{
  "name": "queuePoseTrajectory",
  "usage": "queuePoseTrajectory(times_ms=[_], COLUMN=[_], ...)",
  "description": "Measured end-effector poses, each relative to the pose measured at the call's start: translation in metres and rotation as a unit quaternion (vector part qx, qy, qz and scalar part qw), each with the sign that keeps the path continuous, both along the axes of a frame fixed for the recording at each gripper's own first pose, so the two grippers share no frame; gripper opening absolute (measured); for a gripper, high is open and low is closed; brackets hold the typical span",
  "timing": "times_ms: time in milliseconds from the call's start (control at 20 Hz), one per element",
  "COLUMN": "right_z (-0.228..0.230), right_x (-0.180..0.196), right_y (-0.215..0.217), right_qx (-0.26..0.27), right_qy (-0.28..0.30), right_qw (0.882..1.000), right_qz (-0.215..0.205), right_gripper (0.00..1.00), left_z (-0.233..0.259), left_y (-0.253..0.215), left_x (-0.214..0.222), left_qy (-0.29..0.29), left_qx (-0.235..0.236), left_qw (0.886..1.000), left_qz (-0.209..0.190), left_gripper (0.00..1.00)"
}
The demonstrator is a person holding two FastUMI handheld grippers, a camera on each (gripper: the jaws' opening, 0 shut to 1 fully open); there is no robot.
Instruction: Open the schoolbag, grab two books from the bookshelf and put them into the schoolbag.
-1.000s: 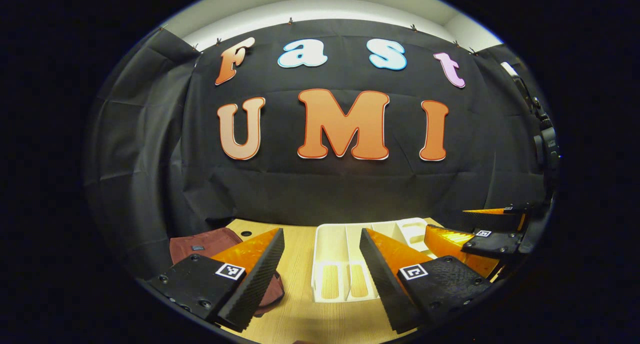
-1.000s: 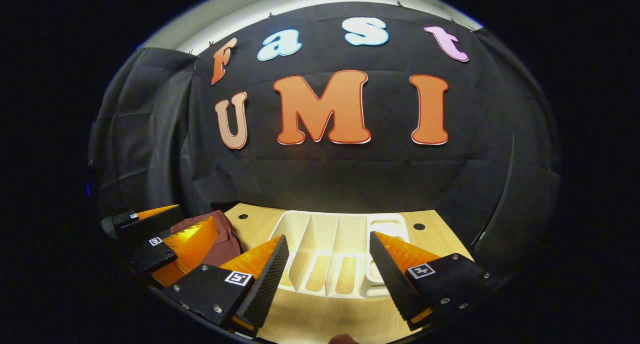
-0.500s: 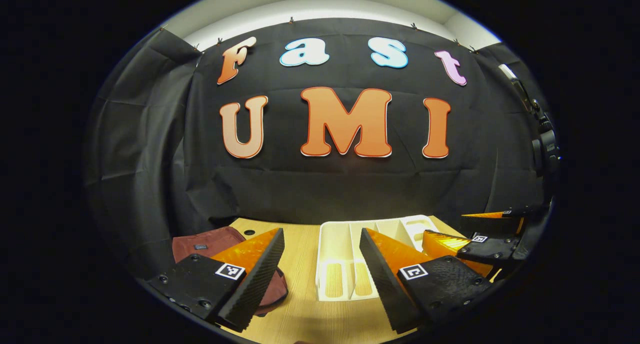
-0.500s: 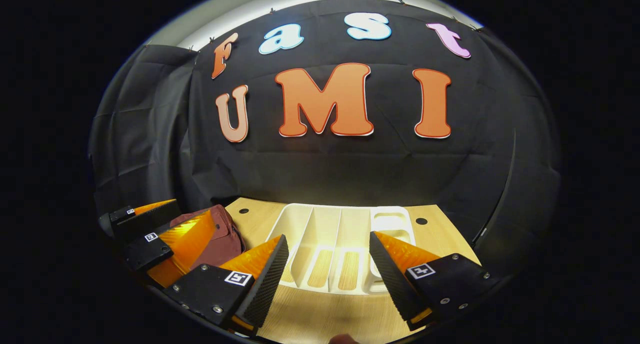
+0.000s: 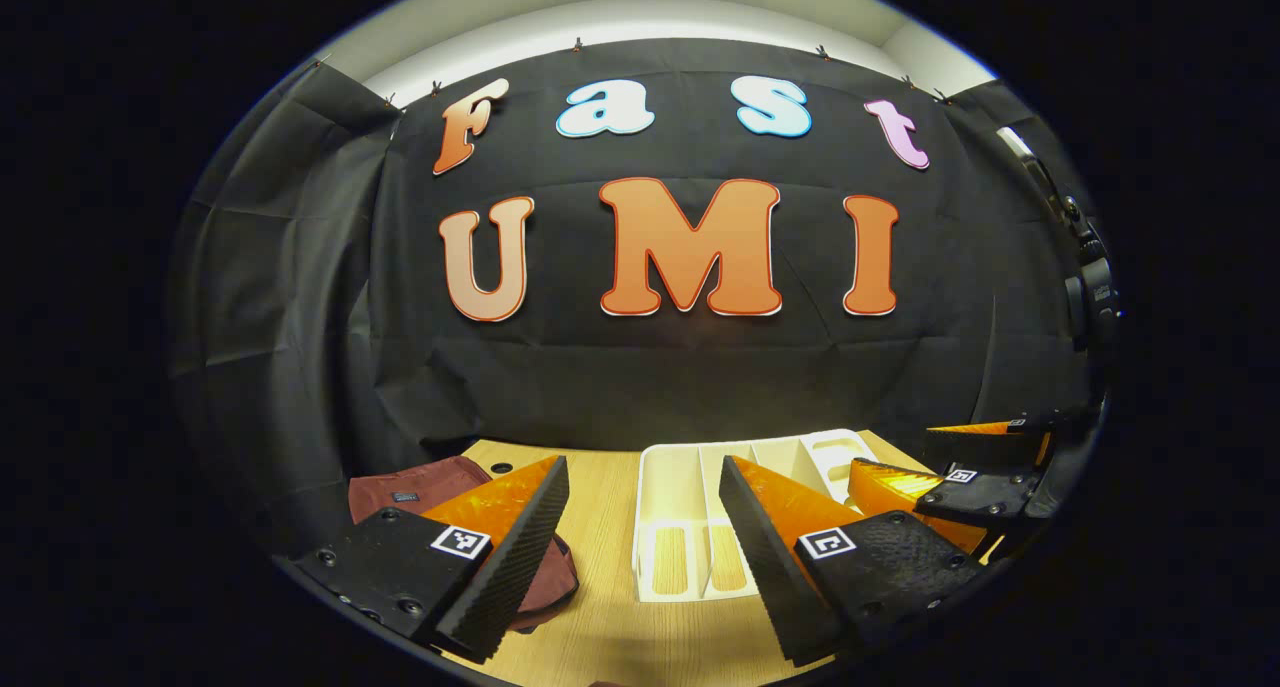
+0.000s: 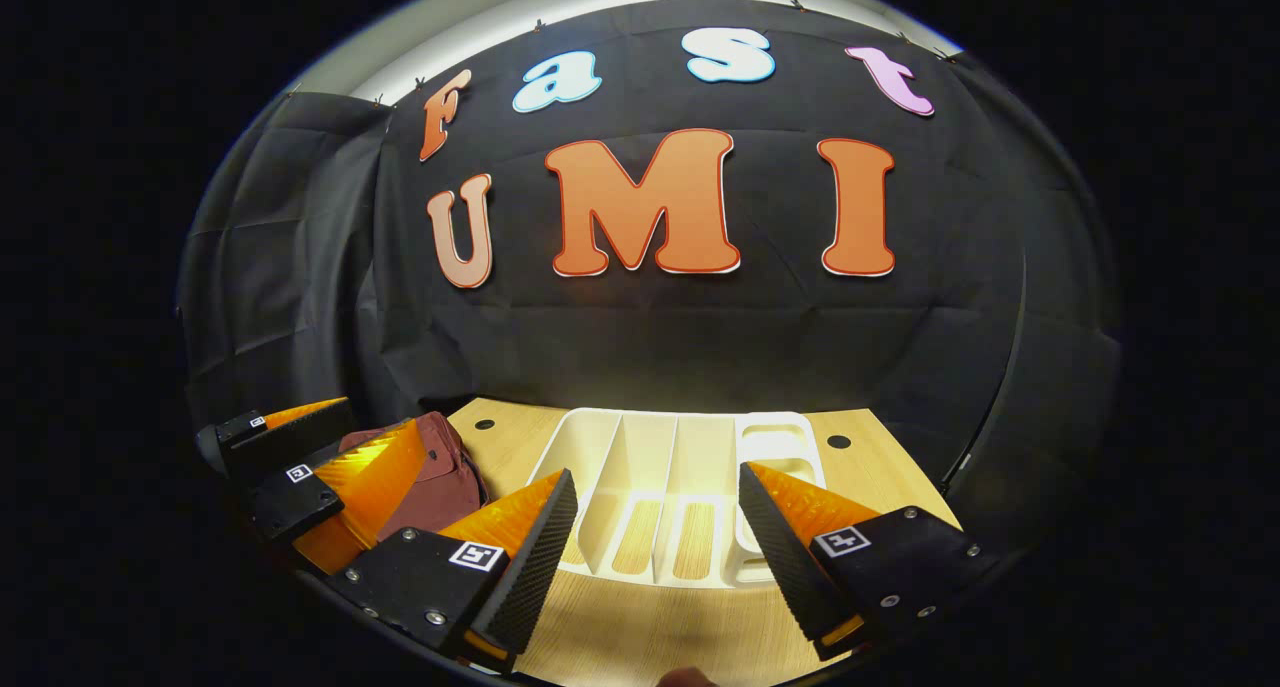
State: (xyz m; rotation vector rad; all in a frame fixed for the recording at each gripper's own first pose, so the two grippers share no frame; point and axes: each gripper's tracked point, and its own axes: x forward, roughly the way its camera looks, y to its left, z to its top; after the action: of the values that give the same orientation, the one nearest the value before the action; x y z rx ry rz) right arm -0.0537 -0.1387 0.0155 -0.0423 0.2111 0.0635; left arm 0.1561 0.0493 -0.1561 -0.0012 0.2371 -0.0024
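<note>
— Left gripper? 
— Fingers spread wide, holding nothing, above the wooden bench. 
— Right gripper? 
— Likewise parted and empty. 
— Beyond them? 
— White slotted bookshelf lying mid-bench, no books visible in its slots. Maroon schoolbag flat at far left, beside the bookshelf, partly behind the left finger.

Wooden table: maroon schoolbag lies far left; white bookshelf lies centre, well apart.
</note>
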Motion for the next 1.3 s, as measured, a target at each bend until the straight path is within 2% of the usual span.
queuePoseTrajectory(times_ms=[550, 1300], right_z=[0.001, -0.002], right_x=[-0.011, -0.009], right_y=[0.000, -0.004], right_qx=[-0.005, -0.012], right_qy=[-0.020, -0.018], right_qw=[1.000, 1.000], right_qz=[0.001, 0.000], right_gripper=[0.97, 0.97], left_z=[0.005, -0.007], left_y=[-0.001, -0.009], left_x=[-0.004, 0.001], left_qy=[-0.023, -0.007], left_qx=[0.010, 0.006], left_qw=[1.000, 1.000], left_qz=[0.007, -0.022], left_gripper=[0.96, 0.96])
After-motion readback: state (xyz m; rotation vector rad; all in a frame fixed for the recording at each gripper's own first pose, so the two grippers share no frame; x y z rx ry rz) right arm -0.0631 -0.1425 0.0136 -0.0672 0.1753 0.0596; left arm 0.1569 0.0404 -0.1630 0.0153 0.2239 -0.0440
